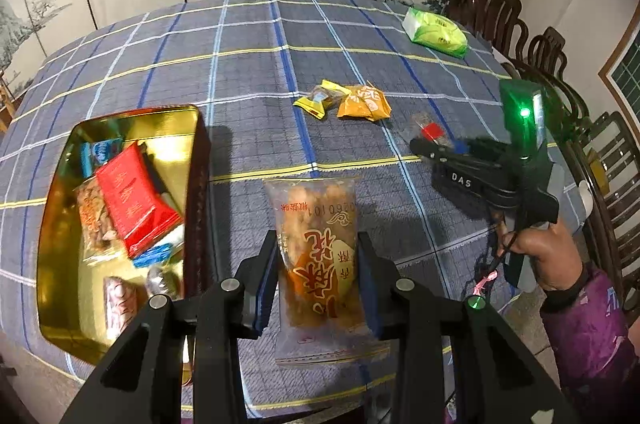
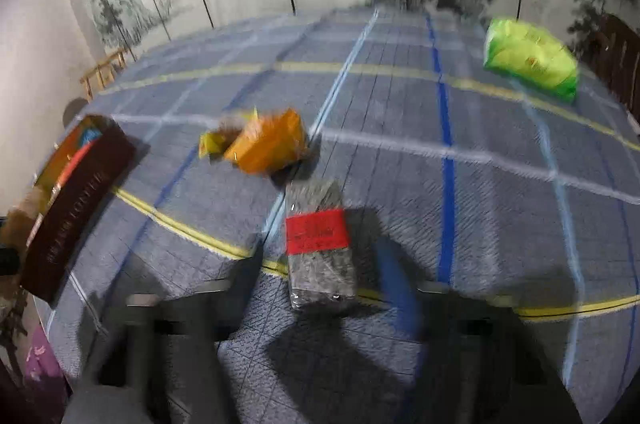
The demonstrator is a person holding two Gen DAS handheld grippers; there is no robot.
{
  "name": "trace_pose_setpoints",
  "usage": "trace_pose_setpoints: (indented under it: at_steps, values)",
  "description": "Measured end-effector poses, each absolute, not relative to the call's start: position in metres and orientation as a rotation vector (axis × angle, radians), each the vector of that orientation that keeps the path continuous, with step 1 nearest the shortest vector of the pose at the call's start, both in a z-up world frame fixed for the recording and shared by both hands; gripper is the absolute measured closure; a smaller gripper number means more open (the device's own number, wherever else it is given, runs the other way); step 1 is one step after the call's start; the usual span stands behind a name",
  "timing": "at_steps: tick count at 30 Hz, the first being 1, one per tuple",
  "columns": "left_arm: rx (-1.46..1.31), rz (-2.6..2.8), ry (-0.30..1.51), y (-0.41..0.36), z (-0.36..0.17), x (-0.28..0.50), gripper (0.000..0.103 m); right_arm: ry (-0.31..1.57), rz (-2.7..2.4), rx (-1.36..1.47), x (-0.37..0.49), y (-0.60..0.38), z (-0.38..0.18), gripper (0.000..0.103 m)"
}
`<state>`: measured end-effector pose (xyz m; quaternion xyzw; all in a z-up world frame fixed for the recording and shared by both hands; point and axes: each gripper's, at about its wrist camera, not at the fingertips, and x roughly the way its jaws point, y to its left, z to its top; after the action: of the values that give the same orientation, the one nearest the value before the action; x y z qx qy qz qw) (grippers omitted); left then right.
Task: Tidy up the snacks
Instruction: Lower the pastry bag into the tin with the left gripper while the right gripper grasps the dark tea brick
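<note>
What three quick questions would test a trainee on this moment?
1. True or false: the gold tin holds no snacks.
2. Fill in: the dark packet ahead of the right tool bears a ___ label.
3. Which tool has the clear snack packet between its fingers? A: left tool. B: right tool.
Key: 1 false; 2 red; 3 A.

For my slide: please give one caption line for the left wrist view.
Left gripper clamps a snack bag beside the gold tin.
</note>
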<state>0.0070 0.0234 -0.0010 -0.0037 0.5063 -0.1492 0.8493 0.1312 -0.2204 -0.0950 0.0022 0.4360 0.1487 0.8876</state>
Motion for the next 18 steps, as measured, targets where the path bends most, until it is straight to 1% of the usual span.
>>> trace_pose_setpoints:
  at_steps: [4,10,18]
  values:
    - [-0.043,-0.294,1.043,0.047,0.009,-0.002,0.070,0.910,0.296,0.001,0.126,-0.213,-0.094,0.076]
    - [-0.053,-0.182,1.008,0.104,0.023,-0.011,0.070,0.877,0.204,0.152,0.110,-0.229,-0.099,0.076]
    - [-0.075,-0.032,0.993,0.177,0.014,-0.015,0.070,0.866,0.084,0.155,0.109,-0.236,-0.097,0.076]
